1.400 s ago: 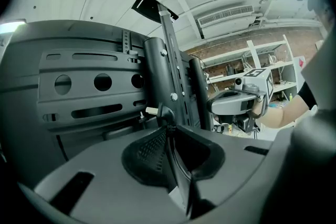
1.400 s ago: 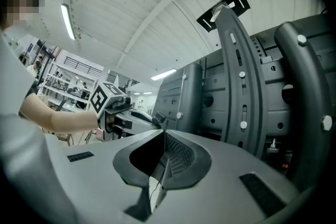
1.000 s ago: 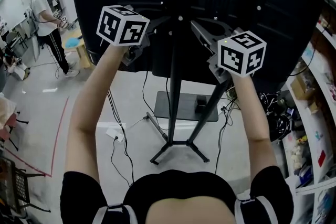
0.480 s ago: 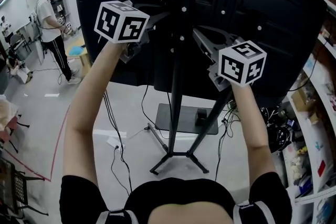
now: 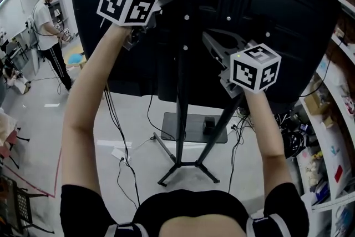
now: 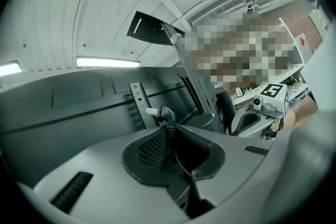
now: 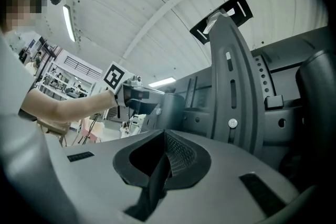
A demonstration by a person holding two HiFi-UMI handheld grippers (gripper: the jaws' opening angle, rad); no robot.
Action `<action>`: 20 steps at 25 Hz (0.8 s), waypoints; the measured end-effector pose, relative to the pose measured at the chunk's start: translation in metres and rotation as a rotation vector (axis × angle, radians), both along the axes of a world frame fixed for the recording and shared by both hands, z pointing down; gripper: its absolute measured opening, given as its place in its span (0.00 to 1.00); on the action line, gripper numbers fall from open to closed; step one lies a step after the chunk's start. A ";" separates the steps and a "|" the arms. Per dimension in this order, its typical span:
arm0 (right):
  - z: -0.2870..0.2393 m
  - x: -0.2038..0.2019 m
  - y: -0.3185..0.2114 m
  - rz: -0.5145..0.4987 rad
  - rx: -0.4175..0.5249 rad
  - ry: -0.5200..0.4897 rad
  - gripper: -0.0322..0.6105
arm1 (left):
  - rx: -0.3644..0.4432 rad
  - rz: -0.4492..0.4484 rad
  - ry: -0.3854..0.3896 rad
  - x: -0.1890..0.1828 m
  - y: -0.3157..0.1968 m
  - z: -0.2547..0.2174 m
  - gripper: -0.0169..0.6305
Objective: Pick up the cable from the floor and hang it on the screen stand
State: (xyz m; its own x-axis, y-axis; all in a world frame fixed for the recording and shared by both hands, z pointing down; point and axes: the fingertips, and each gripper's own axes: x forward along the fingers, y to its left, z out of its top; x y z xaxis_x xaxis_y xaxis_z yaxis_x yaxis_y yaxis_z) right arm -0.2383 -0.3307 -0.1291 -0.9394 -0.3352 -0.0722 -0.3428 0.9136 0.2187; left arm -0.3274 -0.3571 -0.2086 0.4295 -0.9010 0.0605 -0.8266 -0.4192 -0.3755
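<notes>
So it looks like the hanging step is underway: the cable is pinched near its plug end in the left gripper and held up close to the back of the screen. The right gripper is closed on nothing. Next, a bracket or hook on the stand probably has to be picked, and the cable draped over it before it's let go.

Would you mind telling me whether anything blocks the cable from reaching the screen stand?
Nothing visible does: the left gripper pinches the cable, whose plug points at the perforated bracket of the screen stand, with nothing between them.
</notes>
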 end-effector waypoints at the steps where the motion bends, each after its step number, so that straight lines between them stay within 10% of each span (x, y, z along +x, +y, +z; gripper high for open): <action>1: 0.002 0.001 -0.001 0.001 -0.001 0.005 0.09 | 0.000 -0.001 -0.006 0.001 -0.004 -0.003 0.10; 20: 0.005 0.020 -0.008 0.018 -0.013 0.015 0.09 | 0.044 0.013 -0.129 0.056 -0.029 -0.054 0.10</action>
